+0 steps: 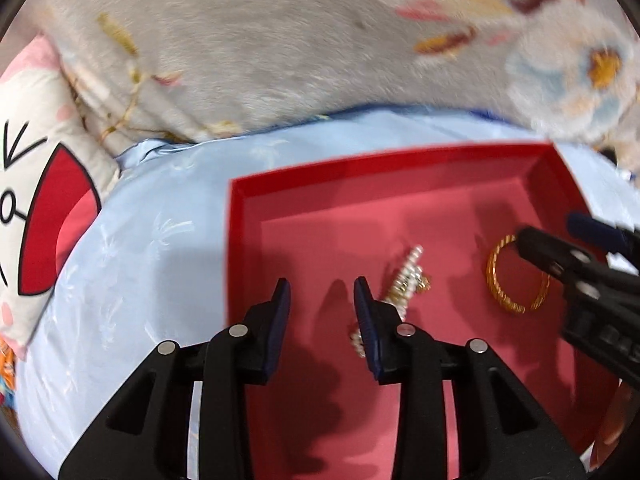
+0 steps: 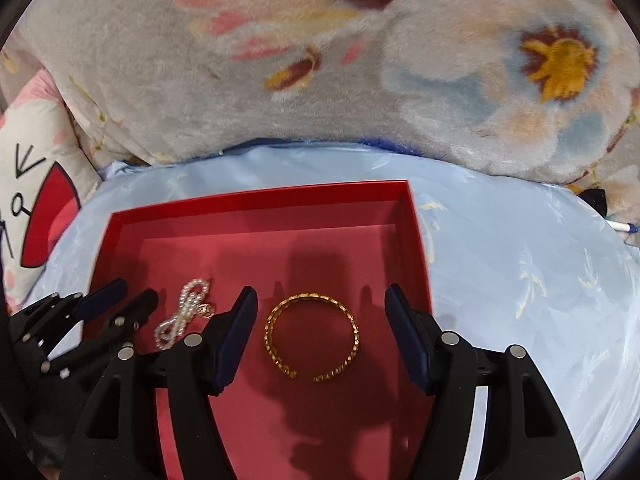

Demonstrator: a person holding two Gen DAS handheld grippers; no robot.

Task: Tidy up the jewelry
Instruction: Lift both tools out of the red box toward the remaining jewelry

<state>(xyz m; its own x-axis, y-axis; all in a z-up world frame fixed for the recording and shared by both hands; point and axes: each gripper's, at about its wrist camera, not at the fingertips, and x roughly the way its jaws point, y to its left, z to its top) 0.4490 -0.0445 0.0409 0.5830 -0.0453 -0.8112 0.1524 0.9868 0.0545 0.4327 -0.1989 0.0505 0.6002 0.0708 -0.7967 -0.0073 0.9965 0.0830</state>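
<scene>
A red open box [image 1: 236, 240] [image 2: 256, 196] lies on a light blue cloth. Inside it lie a gold open bangle [image 2: 311, 336] [image 1: 494, 280] and a pearl bracelet [image 2: 182, 314] [image 1: 406, 276]. My left gripper [image 1: 322, 292] is open and empty above the box floor, with the pearl bracelet just right of its right finger. It also shows at the left of the right wrist view [image 2: 122, 292]. My right gripper [image 2: 320, 300] is open and empty, its fingers standing either side of the bangle. Its fingers [image 1: 548, 248] cover part of the bangle in the left wrist view.
The light blue cloth [image 1: 160, 240] [image 2: 520, 260] covers the surface around the box. A grey floral plush blanket [image 1: 260, 40] [image 2: 400, 60] rises behind it. A white and red cartoon pillow [image 1: 40, 208] [image 2: 36, 200] sits at the left. A white pen-like thing [image 2: 622, 227] lies far right.
</scene>
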